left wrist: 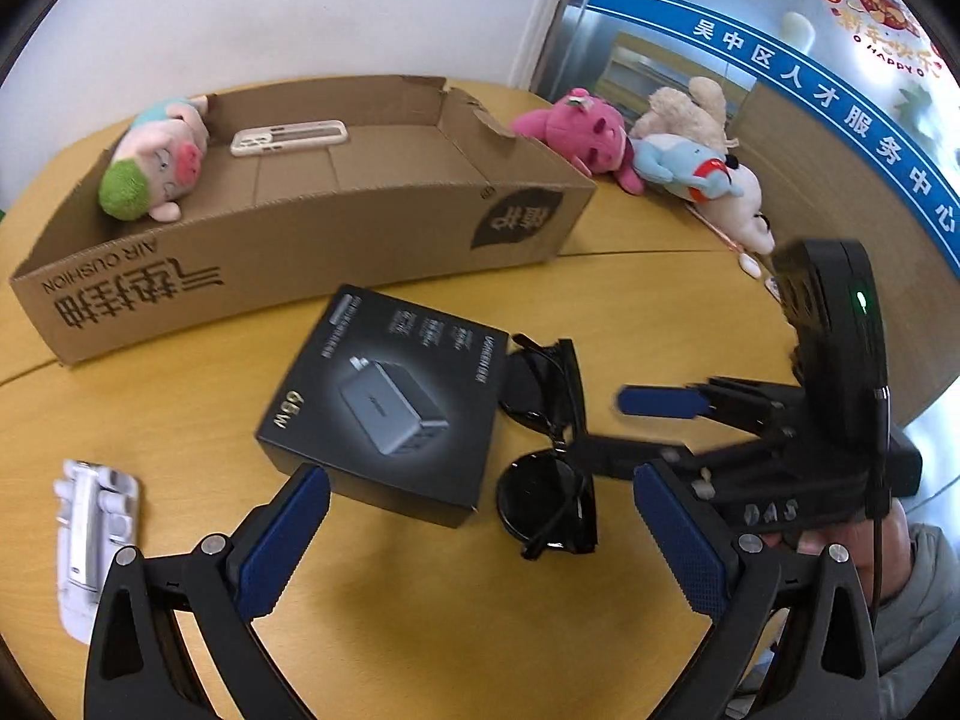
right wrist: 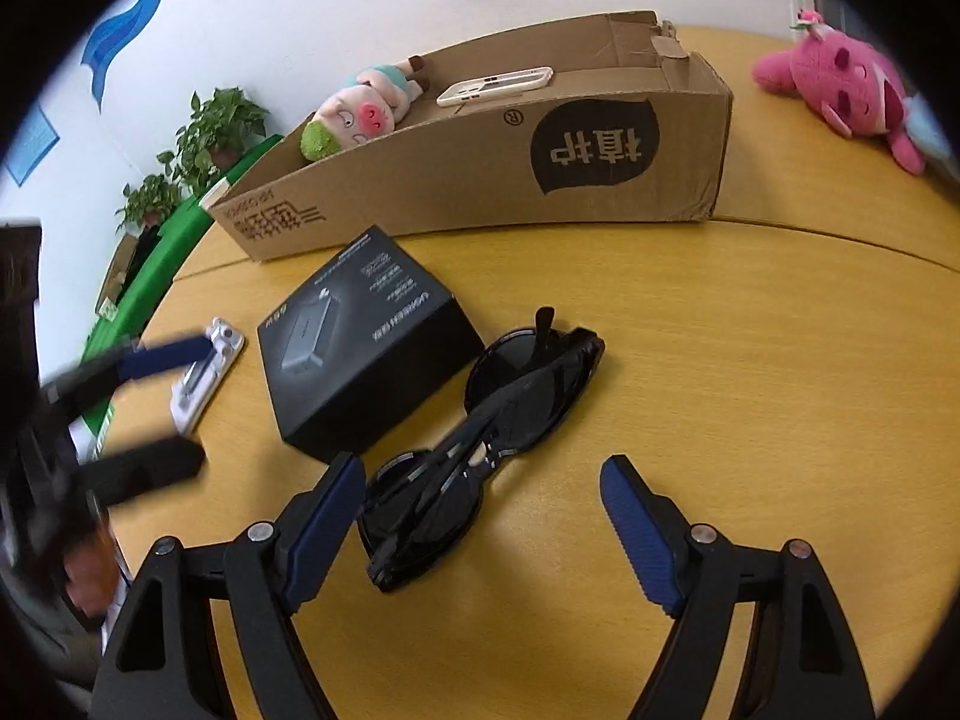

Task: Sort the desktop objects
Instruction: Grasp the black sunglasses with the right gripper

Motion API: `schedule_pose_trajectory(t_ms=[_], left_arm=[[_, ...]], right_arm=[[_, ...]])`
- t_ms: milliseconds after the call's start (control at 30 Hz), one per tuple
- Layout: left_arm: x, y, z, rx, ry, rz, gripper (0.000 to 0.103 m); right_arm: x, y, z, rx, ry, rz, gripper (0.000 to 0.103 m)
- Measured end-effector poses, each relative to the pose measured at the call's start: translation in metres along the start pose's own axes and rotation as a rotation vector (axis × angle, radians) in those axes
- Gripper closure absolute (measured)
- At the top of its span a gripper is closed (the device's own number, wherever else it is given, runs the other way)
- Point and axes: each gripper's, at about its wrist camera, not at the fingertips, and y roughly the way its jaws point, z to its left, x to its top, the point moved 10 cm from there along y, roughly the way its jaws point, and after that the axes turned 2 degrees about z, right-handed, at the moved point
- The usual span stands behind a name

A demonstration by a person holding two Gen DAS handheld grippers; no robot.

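Wrist views angled down, table (left wrist: pixel 420 600) shared.

Both grippers were black, with 2 angular fingers faced in ribbed blue pads. On the left gripper (left wrist: pixel 480 531) 2 round silver screws sat at each finger's base. The right gripper (right wrist: pixel 483 531) carried the same screws, a domed black housing (left wrist: pixel 840 330) with a vent grille and a lit green lamp, a black cable and raised lettering. A grey sleeve (left wrist: pixel 924 606) showed.
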Motion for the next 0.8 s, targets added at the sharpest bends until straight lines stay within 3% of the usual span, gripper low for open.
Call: schedule_pose_trajectory(t_ms=[33,167,200,367,467,533,600,633,800], left_arm=[[0.0,-0.001,-0.001,-0.006,-0.003,-0.004,0.0],[0.001,0.0,0.003,-0.039,-0.039,-0.007,0.0],[0.001,0.001,0.004,-0.041,-0.049,0.002,0.001],[0.01,0.008,-0.003,-0.123,-0.066,0.029,0.004],[0.019,0.018,-0.014,-0.196,-0.067,0.047,0.012],[0.024,0.03,-0.021,-0.235,-0.081,0.077,0.029],[0.023,0.044,-0.03,-0.281,-0.1,0.127,0.037],[0.026,0.044,-0.035,-0.293,-0.094,0.116,0.037],[0.016,0.062,-0.061,-0.356,-0.11,0.23,0.04]], right_arm=[[0.002,0.002,0.001,0.012,0.009,0.005,0.032],[-0.005,0.021,0.005,0.07,0.047,0.076,0.082],[-0.005,0.022,0.005,0.08,0.057,0.072,0.085],[-0.009,0.017,0.006,0.058,0.05,0.062,0.091],[-0.012,0.012,0.003,0.071,0.069,0.044,0.092],[-0.014,0.008,0.002,0.072,0.079,0.03,0.093],[-0.016,0.005,0.0,0.078,0.091,0.018,0.093],[-0.018,0.005,-0.001,0.076,0.094,0.013,0.093],[-0.023,0.001,-0.004,0.084,0.124,-0.01,0.093]])
